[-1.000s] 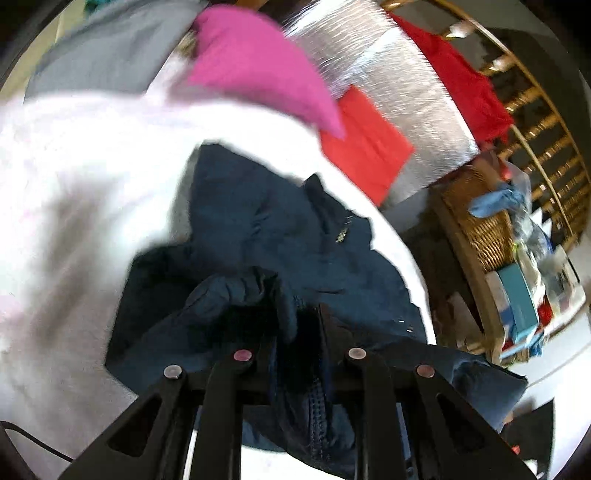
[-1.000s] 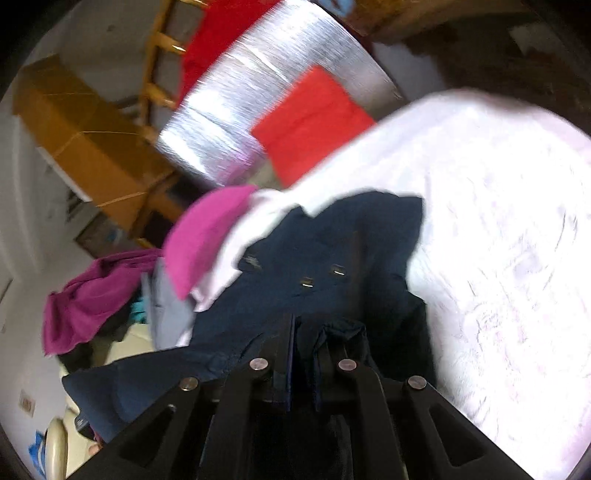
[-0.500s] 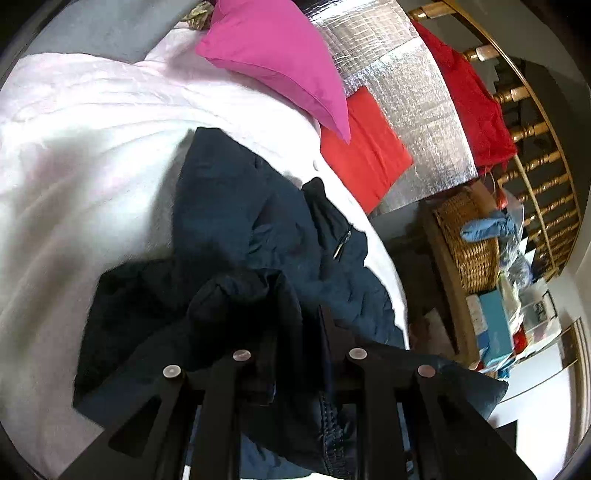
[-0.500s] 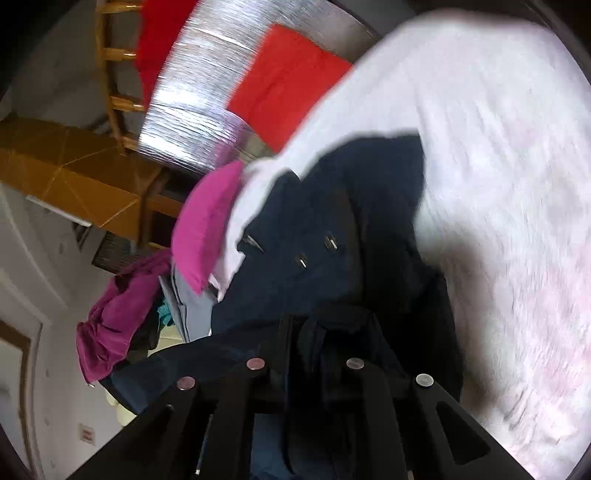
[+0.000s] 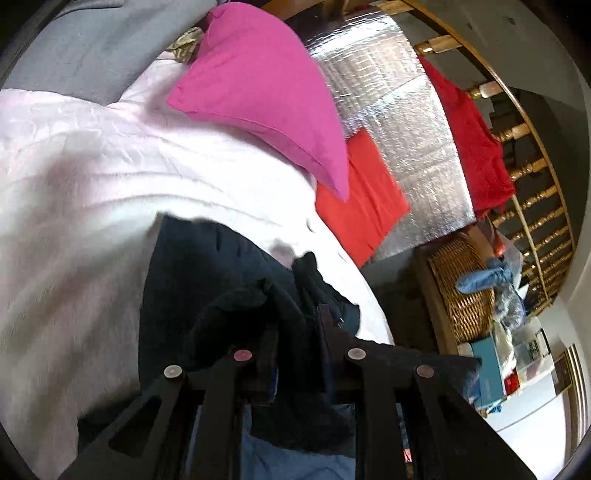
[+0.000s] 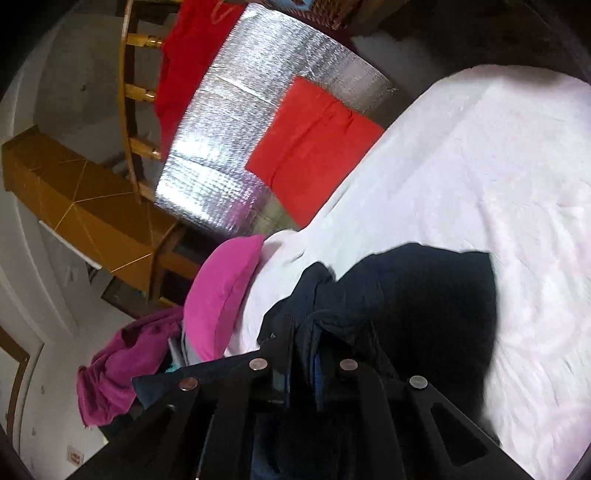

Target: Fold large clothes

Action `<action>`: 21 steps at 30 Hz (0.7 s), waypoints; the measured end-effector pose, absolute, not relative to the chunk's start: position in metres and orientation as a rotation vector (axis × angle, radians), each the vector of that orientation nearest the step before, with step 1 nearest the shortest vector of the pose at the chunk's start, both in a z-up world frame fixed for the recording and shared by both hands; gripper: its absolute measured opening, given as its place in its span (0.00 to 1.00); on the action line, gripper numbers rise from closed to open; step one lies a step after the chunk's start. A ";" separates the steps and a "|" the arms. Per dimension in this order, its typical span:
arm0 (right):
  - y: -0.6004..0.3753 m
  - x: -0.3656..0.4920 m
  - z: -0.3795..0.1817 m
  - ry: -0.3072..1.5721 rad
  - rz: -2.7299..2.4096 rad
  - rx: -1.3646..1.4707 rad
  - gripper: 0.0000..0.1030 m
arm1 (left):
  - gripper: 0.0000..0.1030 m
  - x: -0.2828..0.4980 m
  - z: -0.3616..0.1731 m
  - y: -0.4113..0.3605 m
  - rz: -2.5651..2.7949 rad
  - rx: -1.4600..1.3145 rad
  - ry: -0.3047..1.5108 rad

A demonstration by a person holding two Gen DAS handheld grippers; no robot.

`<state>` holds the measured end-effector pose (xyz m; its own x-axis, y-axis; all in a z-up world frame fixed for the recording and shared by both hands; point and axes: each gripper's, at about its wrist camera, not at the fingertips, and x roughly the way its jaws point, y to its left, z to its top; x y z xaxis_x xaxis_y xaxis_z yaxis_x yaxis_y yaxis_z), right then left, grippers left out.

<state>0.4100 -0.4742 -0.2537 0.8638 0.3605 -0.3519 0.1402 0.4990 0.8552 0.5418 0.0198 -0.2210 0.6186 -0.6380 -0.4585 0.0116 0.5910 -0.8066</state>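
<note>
From my end the jacket (image 5: pixel 207 273) reads as deep navy, nearly black in its folds. The bedspread (image 5: pixel 74 192) under it is white with a faint pink tint. There's a hot magenta pillow (image 5: pixel 266 96), a flat orange-red cloth (image 6: pixel 314 144), shiny silver quilted foil (image 6: pixel 229 147), a golden-tan wicker basket (image 5: pixel 465 291), and my black grippers.

Fingertips of both grippers buried in dark navy jacket (image 5: pixel 207 280) folds

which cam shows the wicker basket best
The left wrist view: the wicker basket sits in plain sight at the right, weave clear. The right wrist view catches only a cropped sliver of wicker at its top edge.
</note>
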 end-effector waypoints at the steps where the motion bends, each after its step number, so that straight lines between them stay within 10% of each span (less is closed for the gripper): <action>1: -0.474 0.424 -0.257 0.542 0.132 1.056 0.09 | 0.19 0.548 -0.223 0.020 -0.425 -0.858 0.834; 9: -0.482 0.499 -0.283 0.630 0.095 1.113 0.12 | 0.24 0.584 -0.243 0.028 -0.366 -0.867 0.855; 11: -0.488 0.506 -0.293 0.637 0.102 1.181 0.26 | 0.32 0.586 -0.244 0.028 -0.363 -0.876 0.849; 13: -0.499 0.503 -0.303 0.550 0.126 1.295 0.74 | 0.47 0.584 -0.238 0.033 -0.368 -0.900 0.794; 15: -0.511 0.490 -0.302 0.421 0.115 1.343 0.84 | 0.78 0.572 -0.223 0.044 -0.331 -0.910 0.670; 21: -0.507 0.468 -0.268 0.422 0.110 1.209 0.87 | 0.81 0.552 -0.194 0.051 -0.334 -0.877 0.569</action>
<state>0.4679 -0.5070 -0.2682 0.9173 0.3039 -0.2574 0.1399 0.3593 0.9227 0.5521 0.0510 -0.1938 0.8032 -0.4963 -0.3294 0.0450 0.6019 -0.7973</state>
